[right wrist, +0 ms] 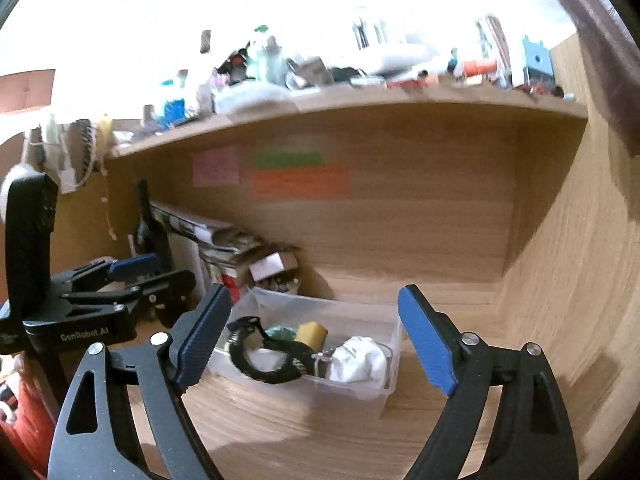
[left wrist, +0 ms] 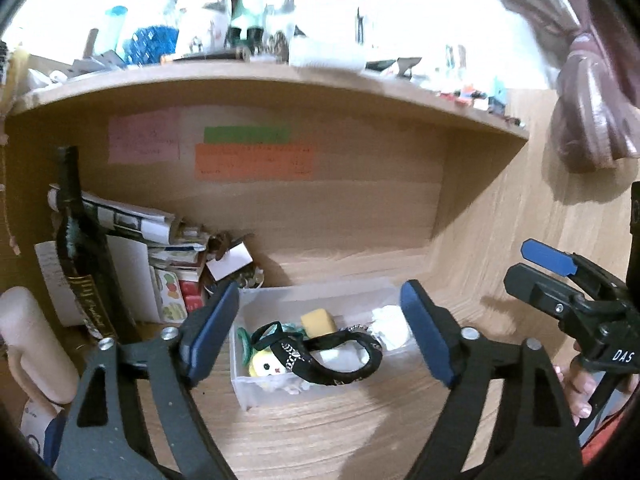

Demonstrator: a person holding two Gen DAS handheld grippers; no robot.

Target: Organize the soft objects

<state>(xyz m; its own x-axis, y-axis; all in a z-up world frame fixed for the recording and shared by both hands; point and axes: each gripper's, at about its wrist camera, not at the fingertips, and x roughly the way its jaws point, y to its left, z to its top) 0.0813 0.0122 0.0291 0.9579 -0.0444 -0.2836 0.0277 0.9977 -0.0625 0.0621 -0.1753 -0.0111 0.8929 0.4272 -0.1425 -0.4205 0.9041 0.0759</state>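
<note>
Clear plastic bin (left wrist: 256, 394) sits on wooden desk (left wrist: 320, 440) under shelf (left wrist: 280, 80). Inside: black strap (left wrist: 340, 360), yellow plush (left wrist: 266, 366), yellow sponge (left wrist: 318, 320), white cloth (right wrist: 358, 360). Left gripper (left wrist: 320, 336) above bin, jaws spread wide, nothing held. Right gripper (right wrist: 316, 340) likewise wide open & empty, facing bin from the R side. Dark bottle (left wrist: 78, 248) + stacked papers (left wrist: 120, 216) to L of bin.
</note>
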